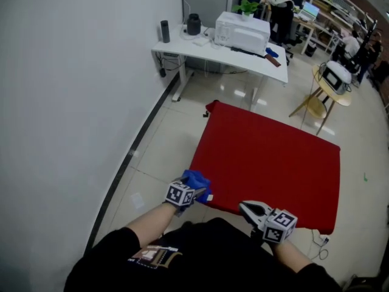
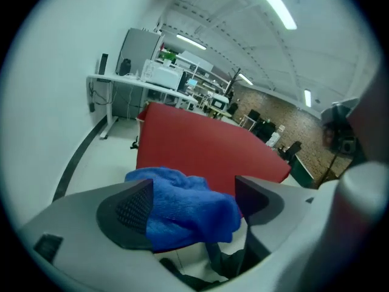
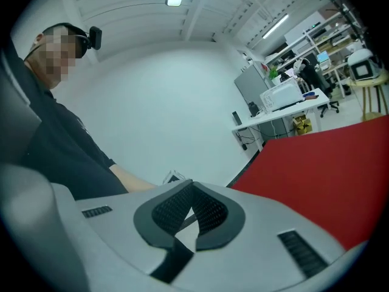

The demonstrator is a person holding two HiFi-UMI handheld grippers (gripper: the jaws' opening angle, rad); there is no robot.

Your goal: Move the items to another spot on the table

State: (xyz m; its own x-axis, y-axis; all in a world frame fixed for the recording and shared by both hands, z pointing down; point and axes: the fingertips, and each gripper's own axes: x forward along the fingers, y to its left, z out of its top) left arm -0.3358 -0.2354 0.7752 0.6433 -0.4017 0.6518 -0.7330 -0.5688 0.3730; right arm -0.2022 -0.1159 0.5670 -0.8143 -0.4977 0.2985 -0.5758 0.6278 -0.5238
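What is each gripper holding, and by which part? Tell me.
Nothing is gripped. The left gripper's jaws stand wide apart, with the blue cloth bunched loosely between them. The right gripper's jaws are shut on nothing.

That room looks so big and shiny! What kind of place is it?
Probably an office or lab workroom: a white desk with a boxy white machine, shelves at the back, and a red-covered table.

Bright ceiling strip lights (image 2: pixel 270 2) are flooding the room evenly and glinting off the glossy floor (image 1: pixel 243 93), while both gripper views are bending strongly into dark rounded corners and their near foreground is blurring softly.
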